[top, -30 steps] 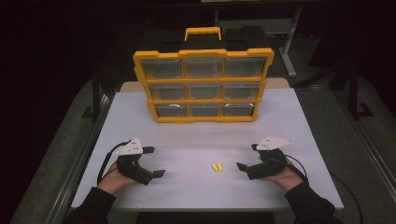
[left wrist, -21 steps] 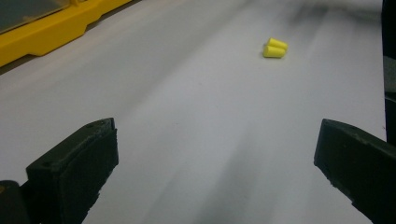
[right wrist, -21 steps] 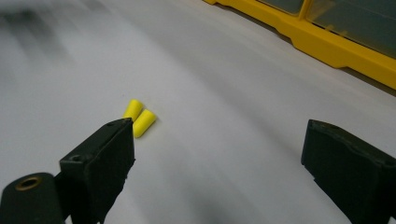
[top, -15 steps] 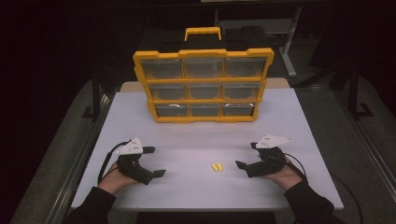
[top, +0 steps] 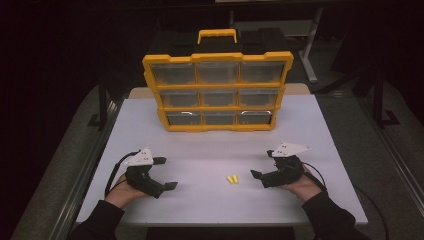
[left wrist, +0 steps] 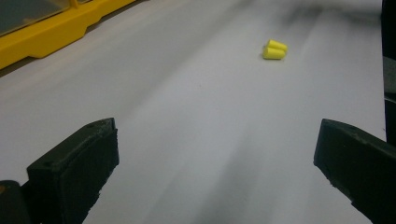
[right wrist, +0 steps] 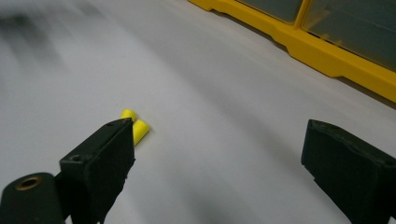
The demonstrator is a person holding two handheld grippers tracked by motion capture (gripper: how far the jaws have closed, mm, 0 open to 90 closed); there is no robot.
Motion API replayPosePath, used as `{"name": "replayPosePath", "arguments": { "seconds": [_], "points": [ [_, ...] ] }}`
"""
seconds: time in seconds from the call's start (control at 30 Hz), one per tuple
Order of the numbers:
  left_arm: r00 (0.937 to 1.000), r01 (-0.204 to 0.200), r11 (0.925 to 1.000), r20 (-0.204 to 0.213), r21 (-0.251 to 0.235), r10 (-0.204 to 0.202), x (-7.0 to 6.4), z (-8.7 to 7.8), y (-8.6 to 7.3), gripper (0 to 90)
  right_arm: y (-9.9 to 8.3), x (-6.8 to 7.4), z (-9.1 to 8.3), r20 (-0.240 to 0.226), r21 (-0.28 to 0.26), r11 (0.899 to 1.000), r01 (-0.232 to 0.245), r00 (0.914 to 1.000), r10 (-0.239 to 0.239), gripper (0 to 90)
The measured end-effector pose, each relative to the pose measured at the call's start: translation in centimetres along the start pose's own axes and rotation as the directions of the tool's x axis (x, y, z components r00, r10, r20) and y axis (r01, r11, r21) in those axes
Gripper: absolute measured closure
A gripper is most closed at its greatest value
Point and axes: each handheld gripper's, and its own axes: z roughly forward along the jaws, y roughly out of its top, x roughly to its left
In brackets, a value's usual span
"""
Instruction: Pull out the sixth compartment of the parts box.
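Observation:
Two small yellow foam earplugs (top: 232, 179) lie side by side on the white table (top: 310, 125), between my two grippers. My left gripper (top: 166, 173) rests open on the table to their left; in its own view the earplugs (left wrist: 274, 49) lie far ahead and to the right of its spread jaws (left wrist: 215, 158). My right gripper (top: 261, 163) rests open just to the right of the earplugs. In the right gripper view the earplugs (right wrist: 135, 126) peek out beside its left jaw, and nothing is between the jaws (right wrist: 219, 158).
A yellow organizer case (top: 217, 92) with rows of clear drawers stands upright at the table's far middle, handle on top. Its yellow base shows in the left gripper view (left wrist: 46, 32) and the right gripper view (right wrist: 327, 42). Dark floor surrounds the table.
The right gripper has edged slightly left toward the earplugs. The left gripper and the earplugs have stayed where they were.

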Motion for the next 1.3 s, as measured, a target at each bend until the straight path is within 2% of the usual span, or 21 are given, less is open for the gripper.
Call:
{"name": "replayPosePath", "arguments": {
  "seconds": [0.37,1.3],
  "points": [
    [1.0000,0.000,1.0000,-0.004,-0.005,0.000,0.0,0.0,-0.1,0.0,0.3,0.0,0.3,-0.007,-0.011,1.000,0.000,1.0000,0.000,8.6],
    [0.9998,0.003,1.0000,0.021,0.003,-0.003,0.0,0.2,-0.1,0.0,1.3,-0.1,1.2,-0.002,-0.018,1.000,0.006,1.0000,-0.006,8.6]
  ]
}}
